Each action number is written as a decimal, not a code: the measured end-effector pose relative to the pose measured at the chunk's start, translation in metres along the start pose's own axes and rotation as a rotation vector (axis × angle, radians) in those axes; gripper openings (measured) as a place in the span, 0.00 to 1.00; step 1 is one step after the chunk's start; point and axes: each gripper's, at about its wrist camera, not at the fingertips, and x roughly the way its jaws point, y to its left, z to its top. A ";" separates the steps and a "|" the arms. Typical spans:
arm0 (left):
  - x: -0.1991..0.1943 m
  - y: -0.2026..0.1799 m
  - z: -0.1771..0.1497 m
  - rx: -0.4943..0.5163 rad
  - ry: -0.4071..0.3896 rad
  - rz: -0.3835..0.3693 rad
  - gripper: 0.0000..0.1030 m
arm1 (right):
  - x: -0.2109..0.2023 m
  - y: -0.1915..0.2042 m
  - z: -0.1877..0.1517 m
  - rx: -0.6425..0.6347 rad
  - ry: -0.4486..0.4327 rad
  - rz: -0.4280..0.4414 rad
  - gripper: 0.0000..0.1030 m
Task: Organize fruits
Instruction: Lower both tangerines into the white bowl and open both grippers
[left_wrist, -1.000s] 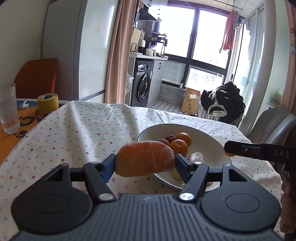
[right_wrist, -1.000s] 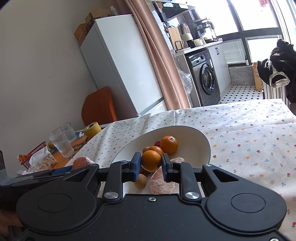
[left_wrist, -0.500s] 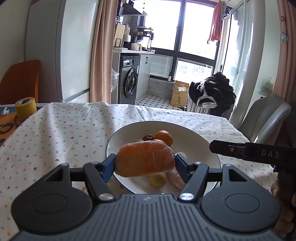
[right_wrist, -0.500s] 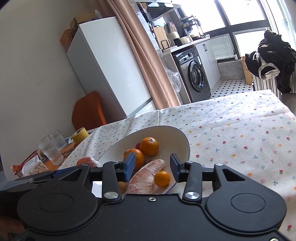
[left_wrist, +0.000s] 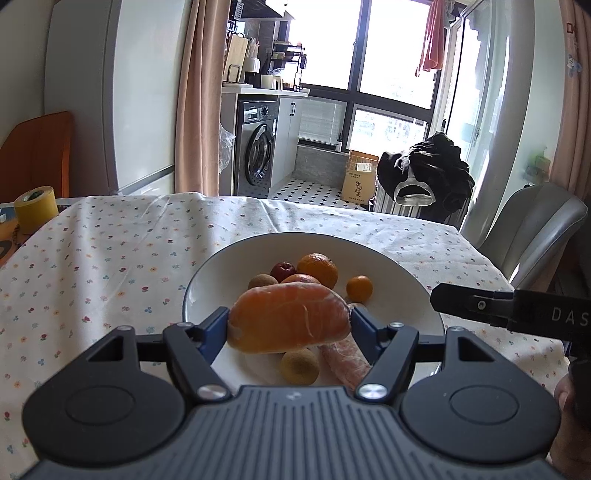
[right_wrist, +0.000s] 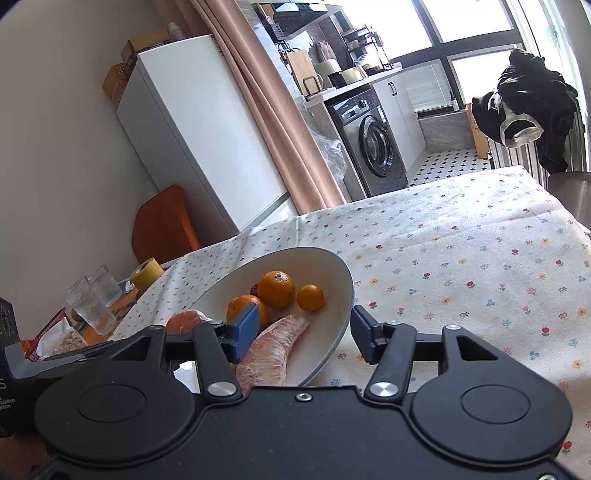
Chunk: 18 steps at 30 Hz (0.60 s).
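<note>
My left gripper (left_wrist: 290, 325) is shut on a large orange citrus segment (left_wrist: 290, 319), held just above the near rim of a white plate (left_wrist: 221, 266). On the plate lie two oranges (left_wrist: 318, 268), a small orange (left_wrist: 359, 288), a red fruit (left_wrist: 282, 269), brown round fruits (left_wrist: 300, 366) and a pink peeled segment (left_wrist: 345, 356). In the right wrist view my right gripper (right_wrist: 303, 332) stands open over the plate's near right rim (right_wrist: 343, 317), nothing between its fingers. The pink segment (right_wrist: 275, 352) lies by its left finger. The held orange segment (right_wrist: 184, 319) shows at the left.
A floral cloth (right_wrist: 461, 266) covers the table. A yellow tape roll (left_wrist: 35, 205), two glasses (right_wrist: 90, 308) and a snack packet (right_wrist: 55, 338) sit at the left end. A grey chair (left_wrist: 535, 225) stands at the right, an orange chair (right_wrist: 162, 221) behind.
My right gripper let go of the small orange onto the plate, opened and drew back to the right. My left gripper with the orange segment moved over the plate.
</note>
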 end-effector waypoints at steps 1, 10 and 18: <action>0.001 0.001 0.000 -0.007 0.010 0.003 0.68 | -0.001 0.001 0.001 -0.003 -0.002 0.002 0.56; -0.012 0.005 -0.003 0.014 -0.003 0.031 0.77 | -0.003 0.002 0.001 -0.010 -0.011 0.003 0.57; -0.033 0.016 -0.007 -0.013 0.003 0.055 0.79 | -0.005 0.008 0.000 0.004 0.002 0.046 0.57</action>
